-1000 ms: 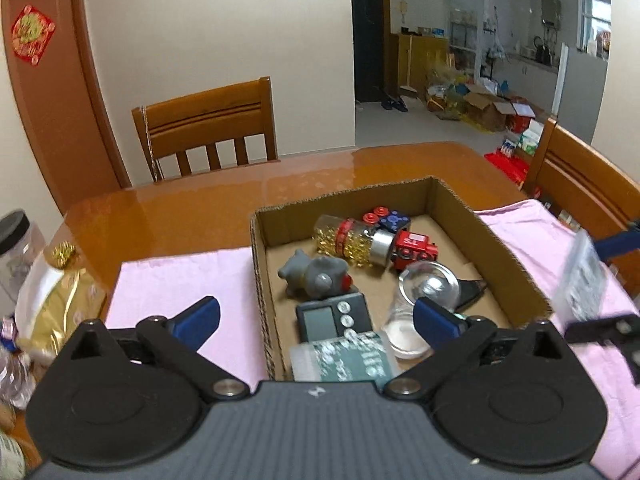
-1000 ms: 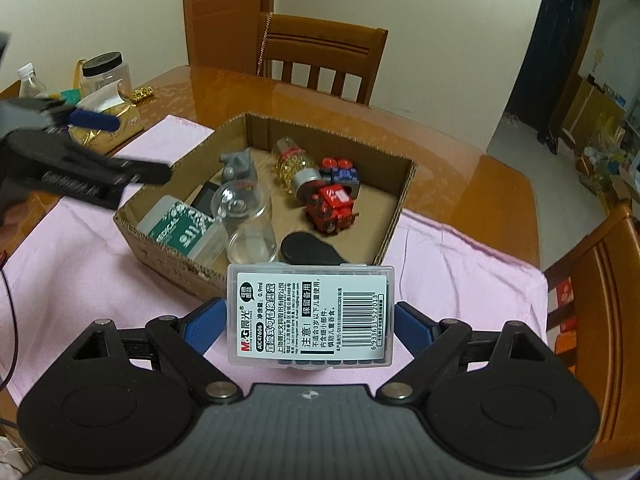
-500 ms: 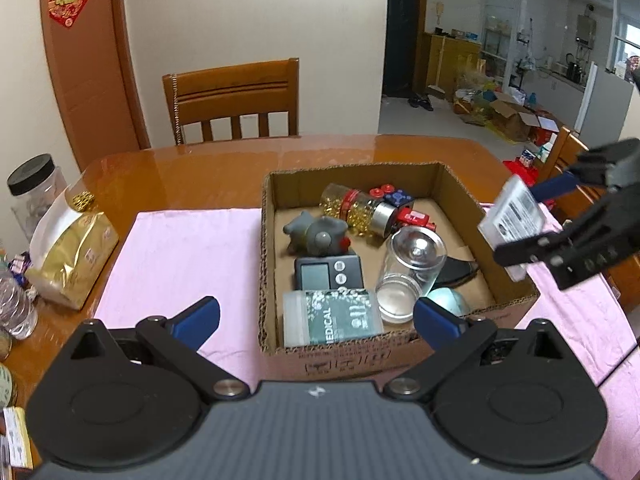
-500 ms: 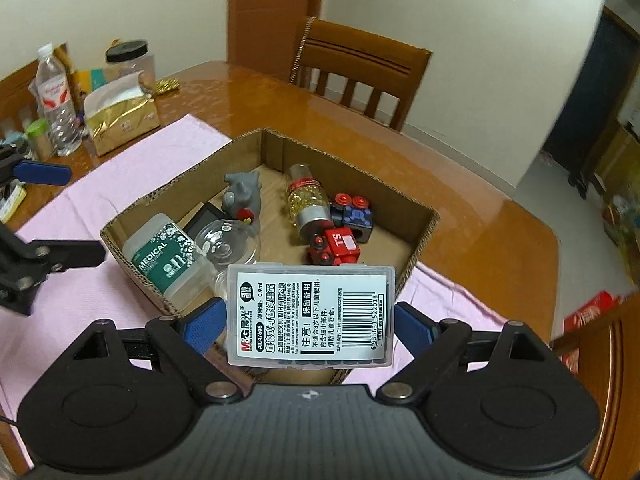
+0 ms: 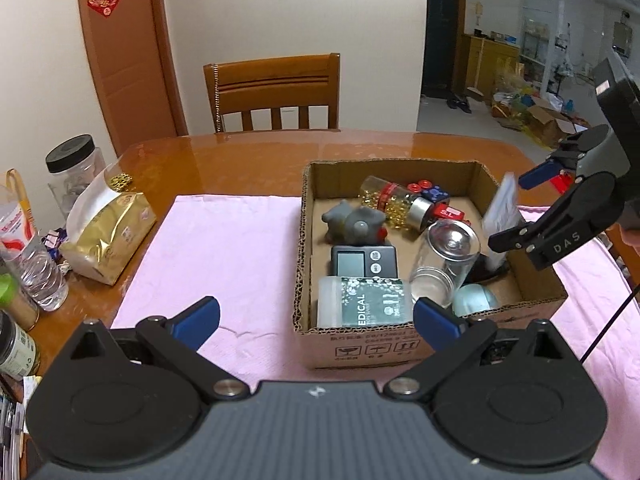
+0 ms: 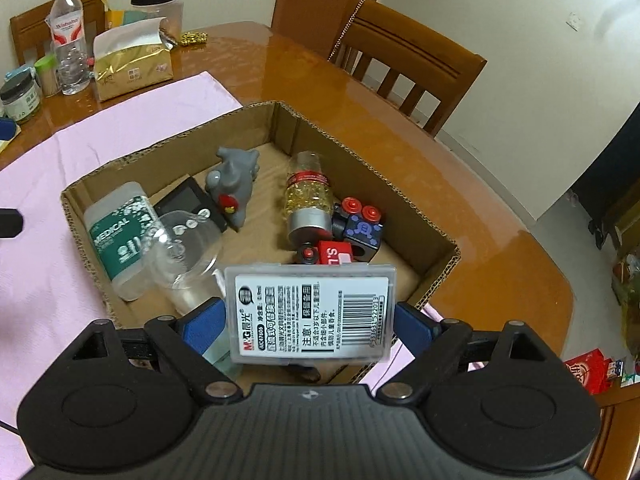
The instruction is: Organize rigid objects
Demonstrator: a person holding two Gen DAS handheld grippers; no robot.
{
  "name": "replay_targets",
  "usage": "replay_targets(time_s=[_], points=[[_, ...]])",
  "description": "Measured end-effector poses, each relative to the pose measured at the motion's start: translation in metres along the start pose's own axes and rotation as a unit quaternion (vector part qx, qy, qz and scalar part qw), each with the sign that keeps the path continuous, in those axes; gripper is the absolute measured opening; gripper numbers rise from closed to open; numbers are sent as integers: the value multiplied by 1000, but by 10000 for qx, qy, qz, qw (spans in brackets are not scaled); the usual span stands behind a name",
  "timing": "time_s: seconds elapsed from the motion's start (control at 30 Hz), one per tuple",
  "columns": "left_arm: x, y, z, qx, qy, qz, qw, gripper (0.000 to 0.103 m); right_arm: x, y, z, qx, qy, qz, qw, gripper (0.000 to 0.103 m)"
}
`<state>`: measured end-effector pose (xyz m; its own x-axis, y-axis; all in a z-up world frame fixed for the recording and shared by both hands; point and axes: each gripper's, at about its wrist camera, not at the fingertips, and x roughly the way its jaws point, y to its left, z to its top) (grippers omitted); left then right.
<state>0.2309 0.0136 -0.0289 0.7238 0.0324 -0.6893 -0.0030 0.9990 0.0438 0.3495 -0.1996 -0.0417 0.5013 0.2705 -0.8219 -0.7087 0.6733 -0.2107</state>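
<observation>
A cardboard box (image 5: 434, 350) (image 6: 376, 184) sits on a pink cloth (image 5: 224, 248). It holds a grey toy animal (image 5: 354, 222), a capsule bottle (image 6: 309, 200), red and blue toy blocks (image 6: 360, 228), a clear glass (image 5: 446, 258), a MEDICAL bottle (image 5: 364, 306) and a black digital device (image 5: 362, 260). My right gripper (image 6: 310, 322) is shut on a clear plastic refill case (image 6: 310, 314) and holds it over the box's near right side; the case also shows in the left wrist view (image 5: 500, 212). My left gripper (image 5: 316, 316) is open and empty, in front of the box.
A gold tissue pack (image 5: 110, 228), a black-lidded jar (image 5: 74, 166) and a water bottle (image 6: 70, 36) stand at the table's left. Wooden chairs (image 5: 276, 94) stand around the wooden table (image 5: 248, 164). A small jar (image 6: 20, 98) sits at the left edge.
My right gripper has carried the refill case forward and down over the box's right side. My left gripper has drawn back and left from the box, still open.
</observation>
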Motion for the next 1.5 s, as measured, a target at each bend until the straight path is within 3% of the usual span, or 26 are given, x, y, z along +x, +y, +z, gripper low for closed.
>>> replay_targets(time_s=[0.07,0.23,0.43,0.53,0.73,0.97,1.2,1.5], points=[[-1,-1,0,-4,-6,32,10000,102,-2,-1,-1,18,-71,-29,10000,103],[-8,-8,2,50,-79,71,9999,102,-13,-3,-4,230,-113,-100,9996,103],[-25,-20,6,88,-215,174,9996,102,-40,-4,-16,1042,78,-208,9943,103],[-32,-24,10,28,-96,249,9996,102,-58,5,-23,1344,222,-430,9897,103],[-45,-28,22,-68,162,311,9994,102,-94,30,-40,2202,490,-826,9707,103],[-52,-36,30,329,374,94,9987,102,-127,57,-54,3236,483,-787,9417,103],[-57,-31,30,368,517,-23,9980,102,-135,69,-55,3577,378,-916,9285,103],[-58,-27,30,374,566,-79,9977,102,-130,80,-52,3644,435,-873,9261,103]])
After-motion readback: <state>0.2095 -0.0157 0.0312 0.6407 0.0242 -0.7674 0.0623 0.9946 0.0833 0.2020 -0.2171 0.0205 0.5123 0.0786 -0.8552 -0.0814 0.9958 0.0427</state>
